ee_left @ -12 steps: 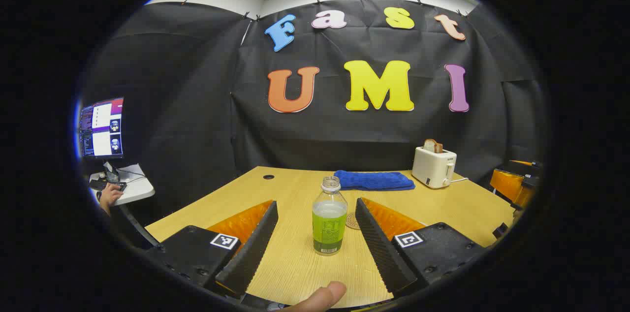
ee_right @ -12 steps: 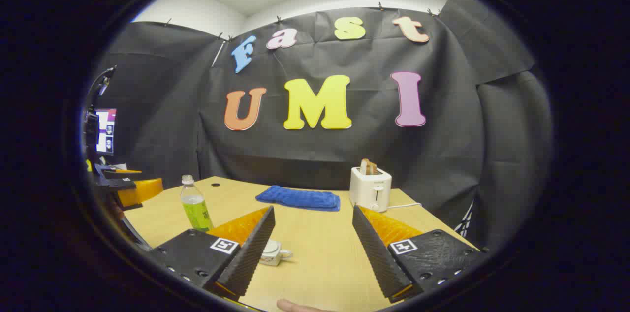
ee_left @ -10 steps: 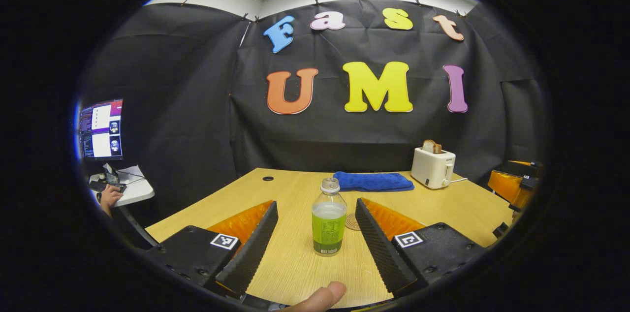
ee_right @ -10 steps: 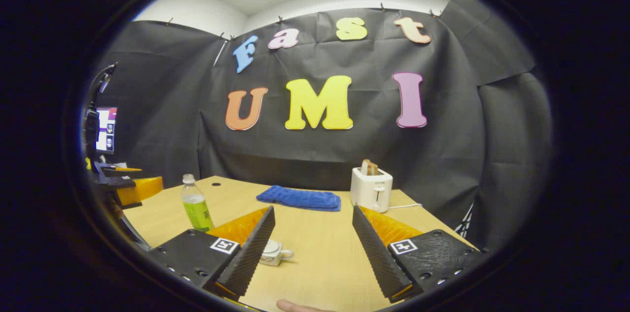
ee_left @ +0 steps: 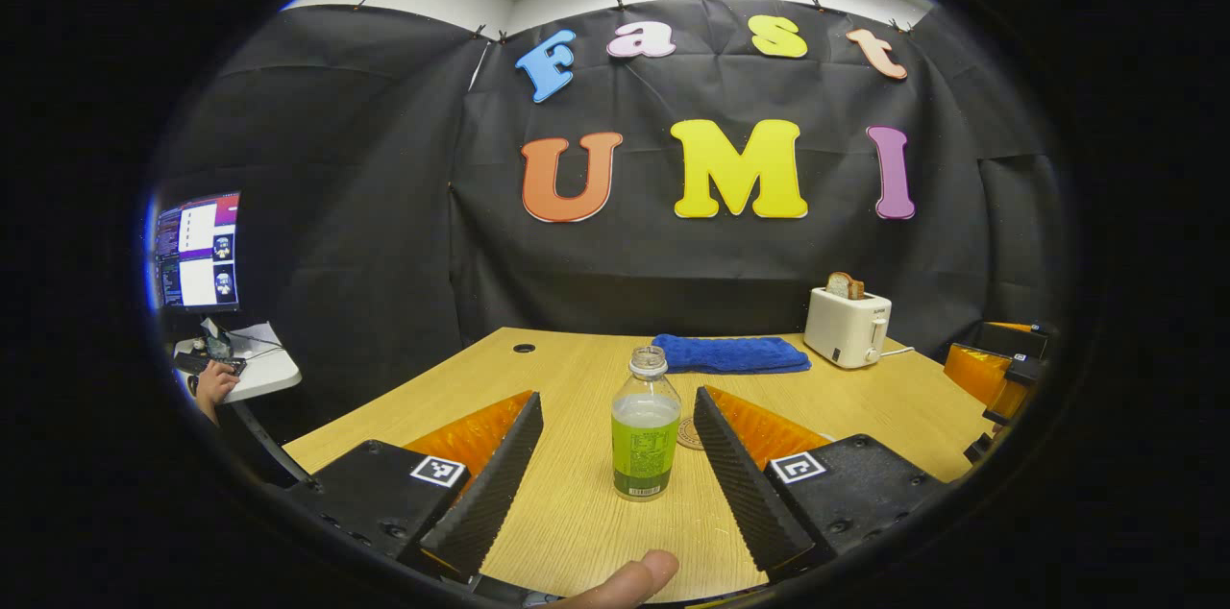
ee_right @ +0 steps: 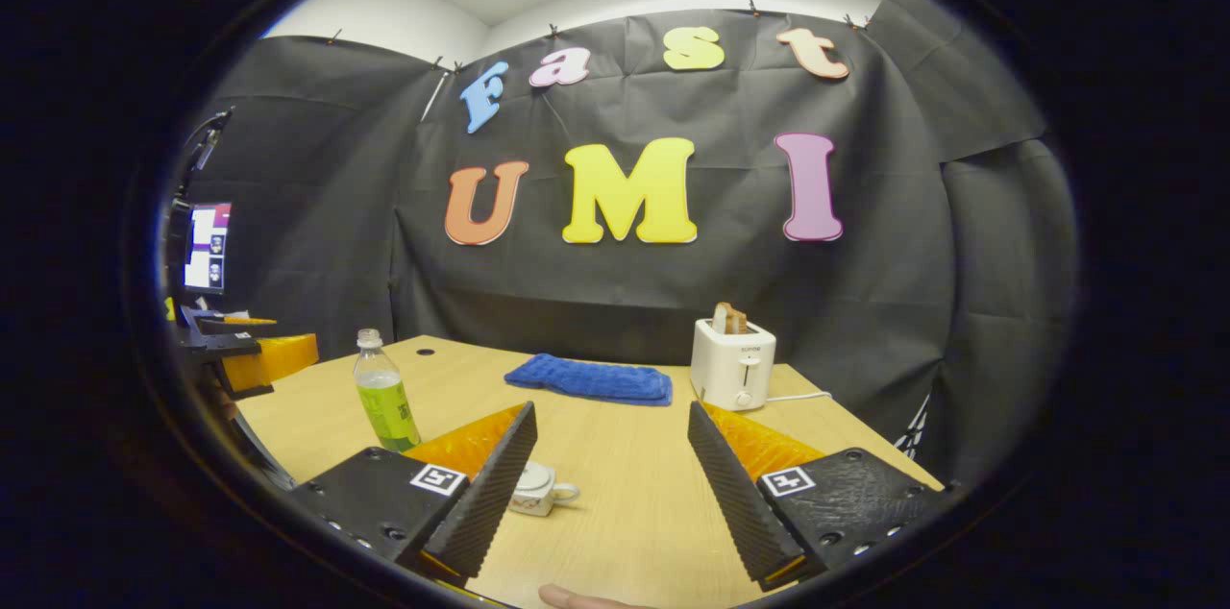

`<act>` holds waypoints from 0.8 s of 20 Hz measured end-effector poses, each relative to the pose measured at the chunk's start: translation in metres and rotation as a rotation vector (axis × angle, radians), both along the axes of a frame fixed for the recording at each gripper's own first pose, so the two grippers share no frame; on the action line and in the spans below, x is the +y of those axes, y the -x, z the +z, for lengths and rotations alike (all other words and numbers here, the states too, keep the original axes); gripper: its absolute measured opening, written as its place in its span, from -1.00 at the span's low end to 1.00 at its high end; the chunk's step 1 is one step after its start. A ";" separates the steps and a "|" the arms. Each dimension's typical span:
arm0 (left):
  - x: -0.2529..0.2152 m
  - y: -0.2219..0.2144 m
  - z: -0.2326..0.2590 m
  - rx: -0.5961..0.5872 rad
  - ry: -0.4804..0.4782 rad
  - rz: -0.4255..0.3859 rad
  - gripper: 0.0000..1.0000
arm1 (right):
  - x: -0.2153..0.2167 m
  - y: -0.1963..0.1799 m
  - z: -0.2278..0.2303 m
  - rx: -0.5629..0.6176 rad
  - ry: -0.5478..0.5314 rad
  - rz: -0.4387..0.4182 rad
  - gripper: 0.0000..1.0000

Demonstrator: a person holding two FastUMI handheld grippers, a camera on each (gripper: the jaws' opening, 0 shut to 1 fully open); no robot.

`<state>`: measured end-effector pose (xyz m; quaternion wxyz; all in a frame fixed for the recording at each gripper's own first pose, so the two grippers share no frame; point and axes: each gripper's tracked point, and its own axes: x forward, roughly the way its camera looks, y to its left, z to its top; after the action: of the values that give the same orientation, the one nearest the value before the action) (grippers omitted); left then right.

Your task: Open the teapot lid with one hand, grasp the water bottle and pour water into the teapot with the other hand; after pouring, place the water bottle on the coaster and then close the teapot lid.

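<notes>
Comparing this moment with the frames half a second back, little has shifted: the left gripper (ee_left: 610,465) still hangs with its fingers spread wide, the water bottle (ee_left: 644,426) standing upright on the desk (ee_left: 577,513) between them but untouched, while the coaster (ee_left: 688,433) peeks out just behind it. In the right gripper view the scene has slid slightly, so the right gripper (ee_right: 610,475), jaws likewise apart and holding nothing, seems to have eased a touch toward the teapot (ee_right: 538,489), which sits low by its left finger with its lid apparently still on. I judge the task barely begun: both grippers are lining up, the right for the lid, the left for the bottle, whose cap looks already off. Farther back rest a blue towel (ee_right: 591,380) and a toaster (ee_right: 735,362).
</notes>
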<state>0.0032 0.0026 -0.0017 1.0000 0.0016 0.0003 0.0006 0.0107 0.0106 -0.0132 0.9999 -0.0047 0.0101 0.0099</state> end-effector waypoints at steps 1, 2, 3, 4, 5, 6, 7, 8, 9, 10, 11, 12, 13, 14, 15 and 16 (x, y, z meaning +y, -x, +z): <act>0.001 -0.001 0.000 0.003 -0.002 0.001 0.97 | 0.001 -0.002 0.000 0.000 -0.001 0.002 0.91; 0.000 -0.002 -0.002 0.004 -0.005 0.001 0.97 | 0.004 -0.002 -0.002 -0.007 -0.004 0.008 0.92; 0.002 -0.003 -0.002 0.005 -0.006 0.004 0.98 | 0.008 -0.005 -0.002 -0.012 -0.005 0.019 0.91; 0.003 -0.002 -0.003 0.005 -0.008 0.007 0.97 | 0.013 -0.008 -0.004 -0.021 -0.002 0.030 0.86; 0.005 -0.003 -0.002 0.006 -0.009 0.009 0.98 | 0.018 -0.012 -0.005 -0.042 0.006 0.042 0.91; 0.005 -0.003 -0.003 0.007 -0.009 0.011 0.98 | 0.024 -0.019 -0.009 -0.055 0.016 0.053 0.91; 0.006 -0.003 -0.003 0.007 -0.010 0.012 0.98 | 0.032 -0.026 -0.014 -0.062 0.023 0.064 0.94; 0.006 -0.004 -0.004 0.007 -0.010 0.013 0.98 | 0.041 -0.034 -0.022 -0.058 0.020 0.081 0.92; 0.007 -0.005 -0.005 0.008 -0.012 0.015 0.98 | 0.049 -0.041 -0.030 -0.051 0.008 0.094 0.92; 0.008 -0.006 -0.006 0.010 -0.015 0.017 0.98 | 0.051 -0.051 -0.040 -0.034 -0.006 0.088 0.91; 0.009 -0.007 -0.007 0.014 -0.018 0.020 0.98 | 0.052 -0.061 -0.053 0.000 -0.008 0.075 0.89; 0.010 -0.008 -0.008 0.018 -0.020 0.022 0.98 | 0.056 -0.072 -0.067 0.034 -0.014 0.068 0.89; 0.011 -0.010 -0.009 0.022 -0.020 0.025 0.97 | 0.062 -0.080 -0.079 0.073 -0.018 0.075 0.89; 0.013 -0.010 -0.011 0.025 -0.018 0.028 0.99 | 0.069 -0.086 -0.090 0.104 -0.023 0.088 0.82; 0.014 -0.011 -0.012 0.028 -0.015 0.030 0.98 | 0.073 -0.092 -0.097 0.123 -0.020 0.093 0.72; 0.016 -0.012 -0.012 0.031 -0.012 0.031 0.97 | 0.075 -0.095 -0.101 0.133 -0.019 0.097 0.59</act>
<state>0.0157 0.0183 -0.0139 0.9997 0.0075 0.0159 0.0160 0.1061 0.0859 -0.1142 0.9954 0.0050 0.0759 0.0588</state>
